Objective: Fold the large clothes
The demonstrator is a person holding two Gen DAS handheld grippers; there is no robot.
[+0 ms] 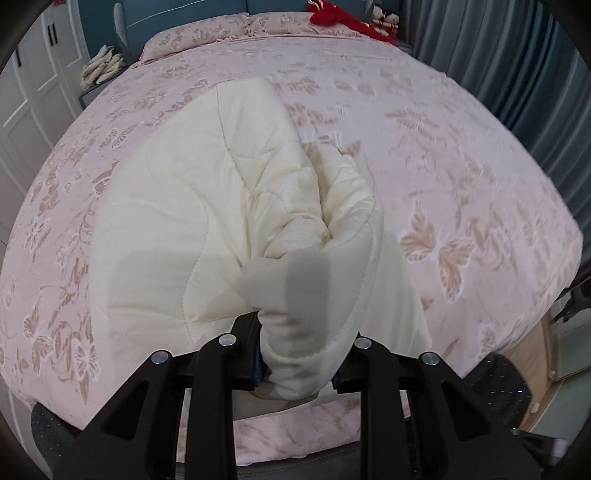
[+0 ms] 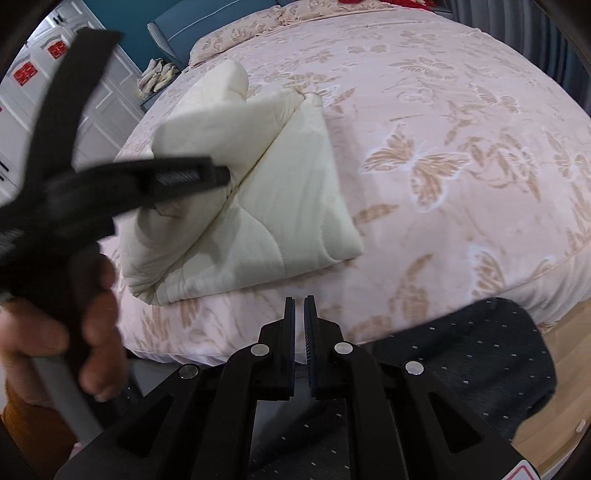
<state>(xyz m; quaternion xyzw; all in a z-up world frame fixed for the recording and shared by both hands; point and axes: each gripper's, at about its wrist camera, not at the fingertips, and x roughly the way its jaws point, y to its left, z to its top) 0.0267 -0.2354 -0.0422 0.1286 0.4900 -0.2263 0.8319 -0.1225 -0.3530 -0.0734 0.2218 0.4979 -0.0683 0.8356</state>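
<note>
A cream quilted garment (image 1: 207, 192) lies partly folded on the pink butterfly-patterned bed cover (image 1: 443, 166). My left gripper (image 1: 299, 354) is shut on a thick bunched fold of it, lifted above the near edge of the bed. In the right wrist view the garment (image 2: 295, 206) is a folded slab. The left gripper (image 2: 221, 177), held by a hand (image 2: 92, 332), pinches its upper left flap. My right gripper (image 2: 299, 301) hovers over the bed's near edge, apart from the cloth. Its jaws stand a narrow slit apart with nothing between them.
Pillows (image 1: 207, 33) and a red cloth (image 1: 332, 16) lie at the head of the bed. Grey curtains (image 1: 498, 48) hang on the right, white cupboard doors (image 1: 33, 74) on the left. Dark dotted clothing of the person (image 2: 461, 350) and wooden floor (image 2: 569, 350) lie below.
</note>
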